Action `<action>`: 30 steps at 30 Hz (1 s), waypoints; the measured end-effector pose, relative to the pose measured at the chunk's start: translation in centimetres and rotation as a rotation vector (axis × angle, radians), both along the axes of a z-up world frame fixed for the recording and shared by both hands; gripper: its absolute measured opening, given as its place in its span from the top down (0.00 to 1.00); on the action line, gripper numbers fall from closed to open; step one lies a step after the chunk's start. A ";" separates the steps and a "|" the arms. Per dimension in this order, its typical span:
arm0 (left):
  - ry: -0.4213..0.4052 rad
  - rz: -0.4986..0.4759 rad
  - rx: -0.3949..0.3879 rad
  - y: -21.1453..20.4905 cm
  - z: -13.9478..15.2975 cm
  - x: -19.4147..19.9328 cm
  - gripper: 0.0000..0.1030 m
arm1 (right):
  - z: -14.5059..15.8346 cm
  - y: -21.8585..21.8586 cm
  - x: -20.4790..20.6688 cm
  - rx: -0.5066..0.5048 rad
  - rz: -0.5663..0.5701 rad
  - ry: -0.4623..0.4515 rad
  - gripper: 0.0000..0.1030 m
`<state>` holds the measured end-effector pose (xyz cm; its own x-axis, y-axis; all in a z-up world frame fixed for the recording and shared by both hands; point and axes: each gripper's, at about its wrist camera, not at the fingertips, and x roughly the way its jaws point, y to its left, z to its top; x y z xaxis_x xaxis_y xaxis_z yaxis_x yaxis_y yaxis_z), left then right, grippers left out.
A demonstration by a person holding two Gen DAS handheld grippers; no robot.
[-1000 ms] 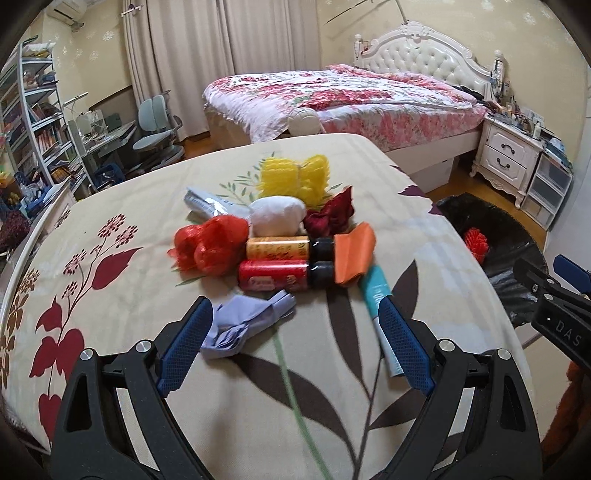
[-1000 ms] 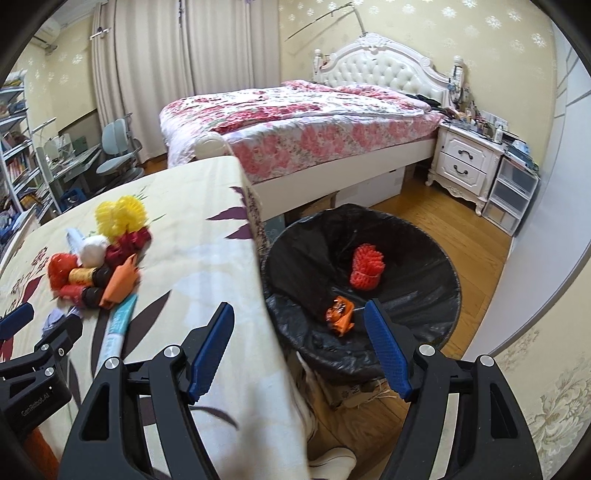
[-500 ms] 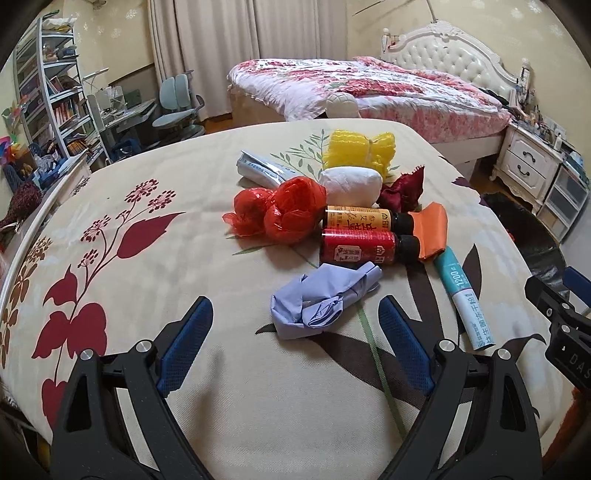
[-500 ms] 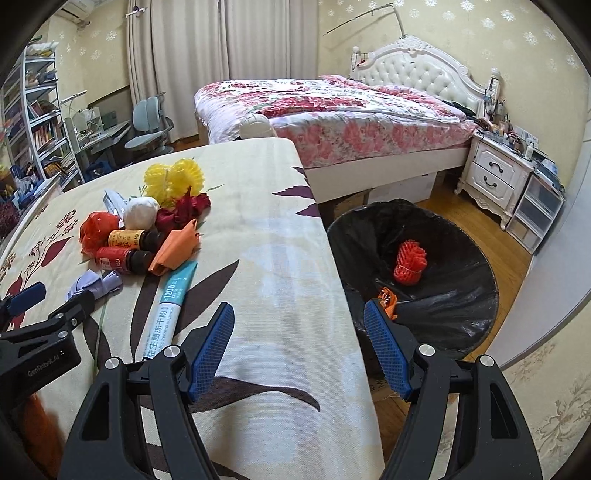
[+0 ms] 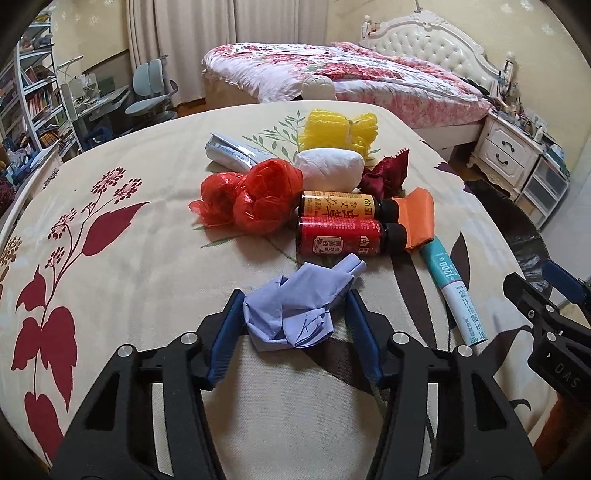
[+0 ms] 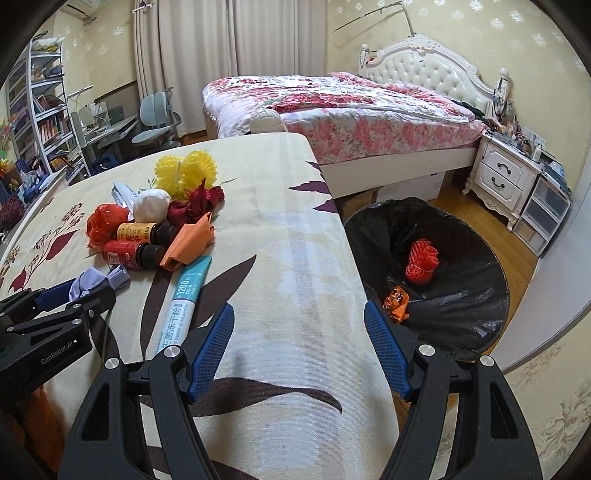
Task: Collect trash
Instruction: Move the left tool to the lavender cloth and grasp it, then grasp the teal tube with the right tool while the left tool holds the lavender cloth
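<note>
- Left tongs (image 5: 293,315): jaws just closing on the crumpled lilac glove (image 5: 295,308), both pads touching its sides.
- Right tongs (image 6: 299,349): agape, empty, over bare tabletop (image 6: 295,258); glove well left.

Bedroom. Cream wallpaper (image 6: 461,22) with pale floral motifs; full-length beige curtains (image 6: 229,55) drawn. Bed (image 6: 332,107) with white tufted headboard (image 6: 424,70) and pink floral cover. White nightstand (image 6: 506,177) beside it. Wooden floor (image 6: 472,218). Bookshelf (image 6: 40,110), desk (image 6: 107,129) and grey-blue chair (image 6: 155,118) at left.
</note>
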<state>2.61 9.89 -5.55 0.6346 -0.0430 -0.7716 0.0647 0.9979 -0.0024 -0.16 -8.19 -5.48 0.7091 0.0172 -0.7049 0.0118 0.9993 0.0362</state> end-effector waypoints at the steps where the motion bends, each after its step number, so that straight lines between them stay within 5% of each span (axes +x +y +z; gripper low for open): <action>1: -0.002 -0.001 0.001 0.0 0.0 -0.1 0.48 | 0.0 0.1 0.0 -0.001 0.004 -0.001 0.31; 13: -0.046 0.061 0.020 1.8 0.9 -2.4 0.48 | 0.3 3.4 0.3 -0.004 0.099 0.000 0.31; 21: -0.050 0.104 0.019 3.4 0.9 -2.6 0.48 | -0.7 5.3 1.5 -0.013 0.148 0.047 0.53; 27: -0.044 0.105 0.009 3.3 0.6 -2.6 0.48 | -1.0 5.8 1.4 0.009 0.185 0.062 0.79; 30: -0.048 0.105 0.004 3.2 0.7 -2.7 0.48 | -0.9 5.8 1.2 0.008 0.184 0.061 0.81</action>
<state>-0.08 13.10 -4.86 0.6716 0.0281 -0.7404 -0.0399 0.9992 0.0016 1.03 -2.41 -6.37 0.6495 0.1483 -0.7457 -0.1682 0.9845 0.0492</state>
